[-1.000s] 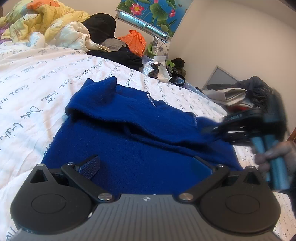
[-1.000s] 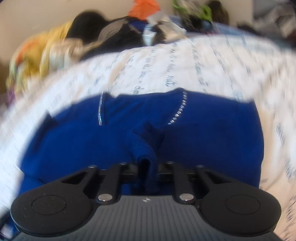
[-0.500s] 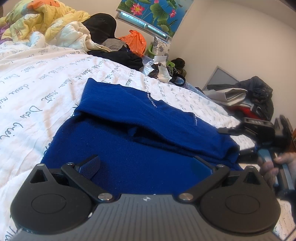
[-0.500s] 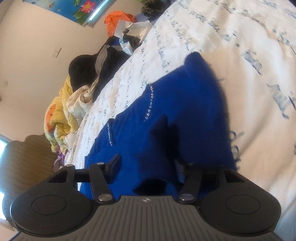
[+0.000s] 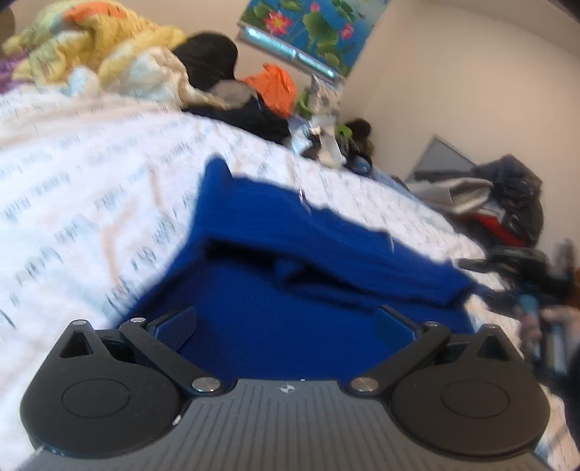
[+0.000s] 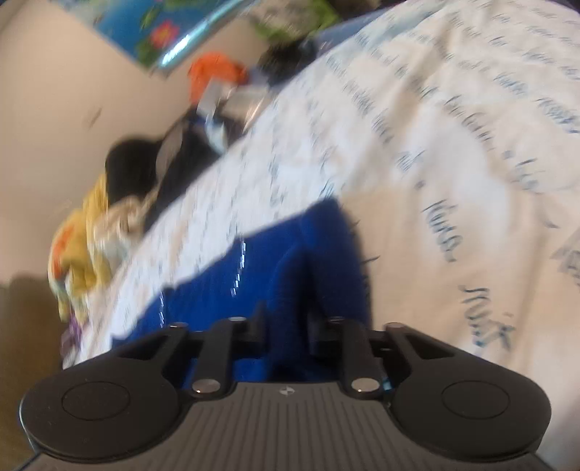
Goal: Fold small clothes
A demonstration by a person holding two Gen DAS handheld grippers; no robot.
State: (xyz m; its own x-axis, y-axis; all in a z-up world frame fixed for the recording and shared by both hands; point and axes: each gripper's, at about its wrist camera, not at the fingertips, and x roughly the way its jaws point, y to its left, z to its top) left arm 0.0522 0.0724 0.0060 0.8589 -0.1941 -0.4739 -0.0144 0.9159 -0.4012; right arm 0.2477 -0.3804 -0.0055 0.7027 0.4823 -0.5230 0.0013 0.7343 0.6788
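Blue garment (image 5: 290, 326) | left claw (image 5: 286, 322) wide above it | right claw (image 6: 286, 326) pinching its fold, seen only rightside

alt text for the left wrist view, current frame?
The open left gripper hangs over a blue knit garment, part folded on a white bedsheet printed with script. The right gripper is blurred at the garment's right edge; piled clothes and a lotus picture lie behind.

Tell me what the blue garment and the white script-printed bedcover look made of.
Blue garment: apparently a soft, matte knit, fuzzy at its edges, with a sparkly stud line; blur leaves the fibre open. White script-printed bedcover: thin woven fabric, probably cotton, matte and creased.
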